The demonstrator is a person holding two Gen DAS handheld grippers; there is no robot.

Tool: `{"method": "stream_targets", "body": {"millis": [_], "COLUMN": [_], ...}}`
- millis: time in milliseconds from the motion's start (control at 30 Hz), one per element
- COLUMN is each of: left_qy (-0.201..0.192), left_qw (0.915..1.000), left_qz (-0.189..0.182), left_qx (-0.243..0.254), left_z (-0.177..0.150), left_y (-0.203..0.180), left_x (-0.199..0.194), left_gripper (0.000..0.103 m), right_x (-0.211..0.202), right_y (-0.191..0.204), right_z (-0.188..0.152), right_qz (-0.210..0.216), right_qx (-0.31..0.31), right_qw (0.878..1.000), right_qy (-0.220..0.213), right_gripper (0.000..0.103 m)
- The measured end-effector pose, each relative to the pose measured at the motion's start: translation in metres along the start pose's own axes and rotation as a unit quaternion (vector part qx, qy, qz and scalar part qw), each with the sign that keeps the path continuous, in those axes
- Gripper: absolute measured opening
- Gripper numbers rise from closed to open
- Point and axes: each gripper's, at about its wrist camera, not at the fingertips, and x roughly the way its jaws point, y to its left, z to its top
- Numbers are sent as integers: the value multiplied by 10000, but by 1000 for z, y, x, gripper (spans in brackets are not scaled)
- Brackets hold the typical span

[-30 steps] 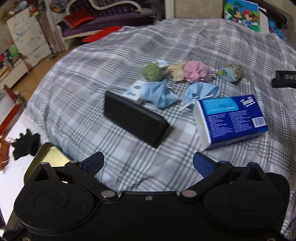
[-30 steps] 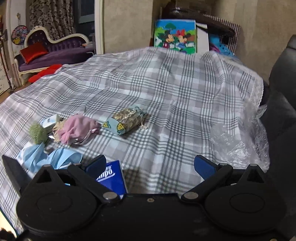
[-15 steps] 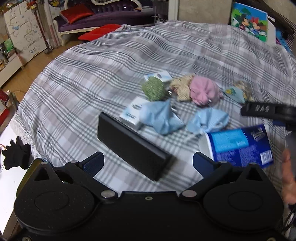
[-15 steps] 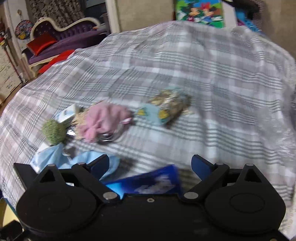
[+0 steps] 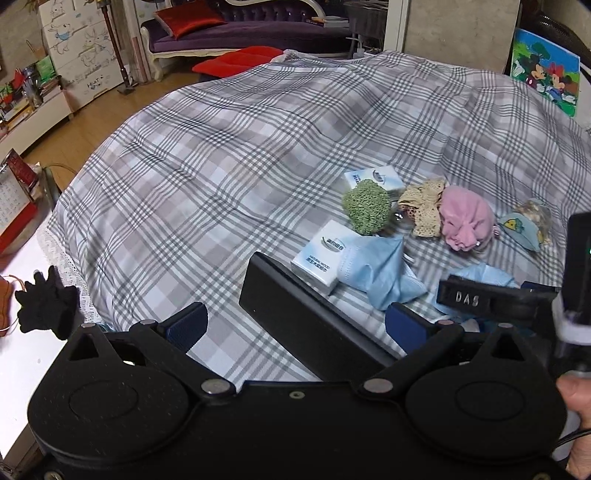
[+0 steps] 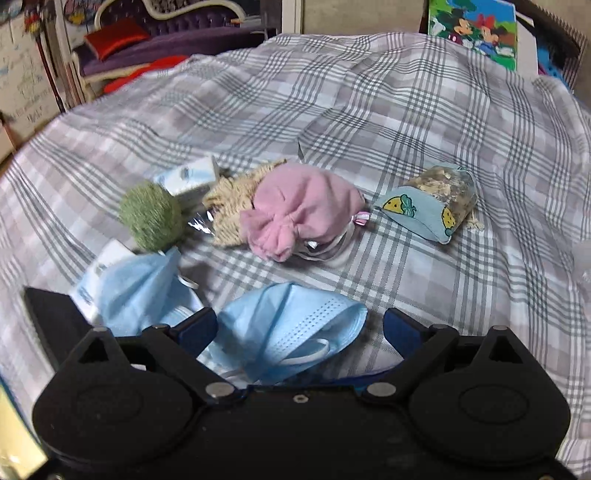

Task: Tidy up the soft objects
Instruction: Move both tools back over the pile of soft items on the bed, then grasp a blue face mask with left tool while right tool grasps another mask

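Soft items lie on a plaid cloth: a green fuzzy ball [image 5: 366, 211] [image 6: 150, 217], a beige lace piece [image 5: 424, 206], a pink pouch [image 5: 466, 223] [image 6: 299, 214], a light-blue printed pouch [image 6: 428, 210] [image 5: 524, 229] and two blue face masks [image 6: 284, 339] [image 6: 136, 291]. My right gripper [image 6: 300, 326] is open, with its fingers either side of the near mask. My left gripper [image 5: 295, 325] is open and empty over a black box [image 5: 314, 317].
Two small tissue packs [image 5: 320, 257] [image 5: 375, 179] lie by the ball. The right gripper's body [image 5: 495, 299] shows at the right of the left wrist view. A black glove [image 5: 46, 304] lies on the white surface to the left. A Mickey picture [image 6: 472, 29] stands behind.
Both grippers moved forward and lower toward the pile. The right gripper now straddles the near blue mask, and the large blue tissue pack has dropped out of view beneath it.
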Motion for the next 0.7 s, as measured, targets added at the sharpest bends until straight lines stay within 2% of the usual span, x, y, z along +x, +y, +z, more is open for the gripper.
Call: {"method": "stream_targets", "body": {"millis": [67, 133, 167, 200, 433, 567, 700], "left_qy": [15, 37, 44, 53, 347, 557, 765], "left_qw": [10000, 10000, 10000, 9999, 9988, 9975, 9958], "left_qz": [-22, -42, -49, -60, -285, -332, -309], "left_qx": [13, 48, 69, 91, 189, 293, 386], "left_z": [2, 4, 5, 6, 18, 23, 26], "left_y": [-1, -5, -8, -12, -39, -55, -68], "left_x": [5, 11, 14, 17, 45, 64, 84], "left_gripper": [99, 99, 99, 99, 99, 99, 99], "right_x": [7, 11, 9, 6, -13, -15, -10], "right_y": [-2, -10, -15, -20, -64, -87, -99], "right_z": [-2, -3, -4, -4, -4, -3, -3], "right_qz": [-32, 68, 117, 118, 151, 237, 222], "right_qx": [-59, 38, 112, 184, 1078, 1622, 1863], "right_qw": [9999, 9998, 9998, 9997, 9925, 9842, 9802], "right_qy": [89, 170, 121, 56, -557, -665, -629], "right_gripper": [70, 61, 49, 43, 36, 36, 35]}}
